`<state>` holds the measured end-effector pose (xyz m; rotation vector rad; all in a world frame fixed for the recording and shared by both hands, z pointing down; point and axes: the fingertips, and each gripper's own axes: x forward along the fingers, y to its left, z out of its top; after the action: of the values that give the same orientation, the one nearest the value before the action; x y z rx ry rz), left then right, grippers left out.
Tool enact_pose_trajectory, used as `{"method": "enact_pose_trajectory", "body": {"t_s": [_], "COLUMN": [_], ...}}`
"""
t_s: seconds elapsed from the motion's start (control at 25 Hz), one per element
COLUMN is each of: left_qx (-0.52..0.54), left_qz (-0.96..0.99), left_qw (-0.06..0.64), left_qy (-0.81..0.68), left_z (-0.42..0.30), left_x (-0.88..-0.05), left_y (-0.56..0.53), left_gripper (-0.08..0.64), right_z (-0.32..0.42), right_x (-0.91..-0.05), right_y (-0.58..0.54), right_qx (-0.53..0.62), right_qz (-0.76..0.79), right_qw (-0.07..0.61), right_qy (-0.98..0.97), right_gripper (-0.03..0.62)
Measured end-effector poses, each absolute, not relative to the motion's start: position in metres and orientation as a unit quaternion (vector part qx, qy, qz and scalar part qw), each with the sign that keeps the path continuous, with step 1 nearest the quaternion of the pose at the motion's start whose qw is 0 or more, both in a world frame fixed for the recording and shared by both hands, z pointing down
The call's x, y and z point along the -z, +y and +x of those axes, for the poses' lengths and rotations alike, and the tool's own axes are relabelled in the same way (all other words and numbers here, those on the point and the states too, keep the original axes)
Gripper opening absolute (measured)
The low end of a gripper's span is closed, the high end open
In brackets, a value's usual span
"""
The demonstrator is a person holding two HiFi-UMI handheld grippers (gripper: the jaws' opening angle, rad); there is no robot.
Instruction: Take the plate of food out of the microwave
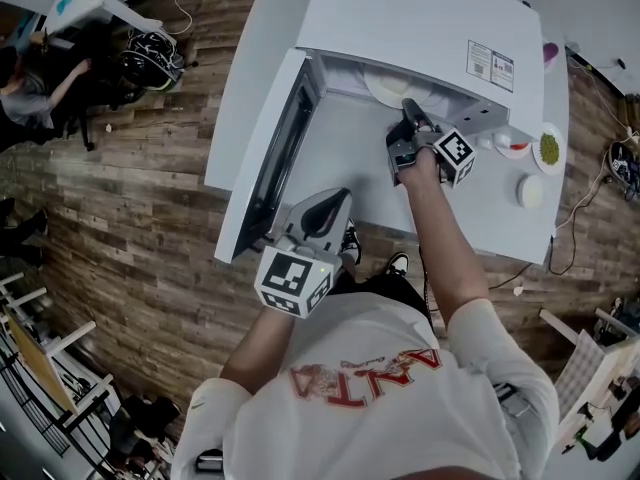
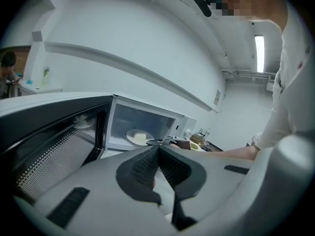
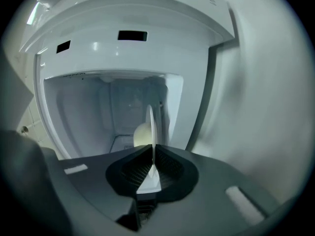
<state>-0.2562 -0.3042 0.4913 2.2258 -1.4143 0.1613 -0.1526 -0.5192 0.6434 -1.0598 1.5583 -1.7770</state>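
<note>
The white microwave [image 1: 420, 18] stands on a white table with its door [image 1: 270, 158] swung open to the left. Inside lies a white plate [image 1: 395, 86] bearing a pale lump of food [image 3: 141, 134]. My right gripper [image 1: 412, 113] reaches into the cavity and is shut on the plate's near rim; in the right gripper view the plate [image 3: 152, 127] shows edge-on between the pads. My left gripper [image 1: 340, 198] hangs in front of the open door, shut with nothing in it. From the left gripper view the plate [image 2: 138, 136] shows inside the cavity, beyond the shut jaws.
To the right of the microwave the table [image 1: 500, 218] holds a dish of green food [image 1: 548, 148], a small red-filled bowl [image 1: 513, 146] and a white cup [image 1: 530, 190]. A person [image 1: 30, 88] sits at the far left on the wooden floor side.
</note>
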Motion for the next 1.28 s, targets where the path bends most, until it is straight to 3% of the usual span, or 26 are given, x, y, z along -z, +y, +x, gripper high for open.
{"method": "enact_pose_trajectory", "body": {"t_s": [0.4, 0.68, 1.28], "left_qx": [-0.06, -0.057, -0.051], "left_qz": [0.815, 0.822, 0.83], "left_qw": [0.23, 0.222, 0.2], "left_qy": [-0.528, -0.521, -0.518], "left_z": [-0.255, -0.227, -0.155], "left_x": [-0.477, -0.467, -0.445], "left_y": [-0.299, -0.29, -0.253], "left_gripper": [0.006, 0.006, 0.006], "right_z": [-0.142, -0.115, 0.005], "right_x": [-0.616, -0.596, -0.629], "right_y": [-0.5, -0.451, -0.321], "right_qx": [0.637, 0.635, 0.667], "right_qz": [-0.364, -0.333, -0.341], "right_qw": [0.286, 0.251, 0.227], "right_qy": [0.616, 0.65, 0.622], "right_gripper": [0.017, 0.017, 0.017]}}
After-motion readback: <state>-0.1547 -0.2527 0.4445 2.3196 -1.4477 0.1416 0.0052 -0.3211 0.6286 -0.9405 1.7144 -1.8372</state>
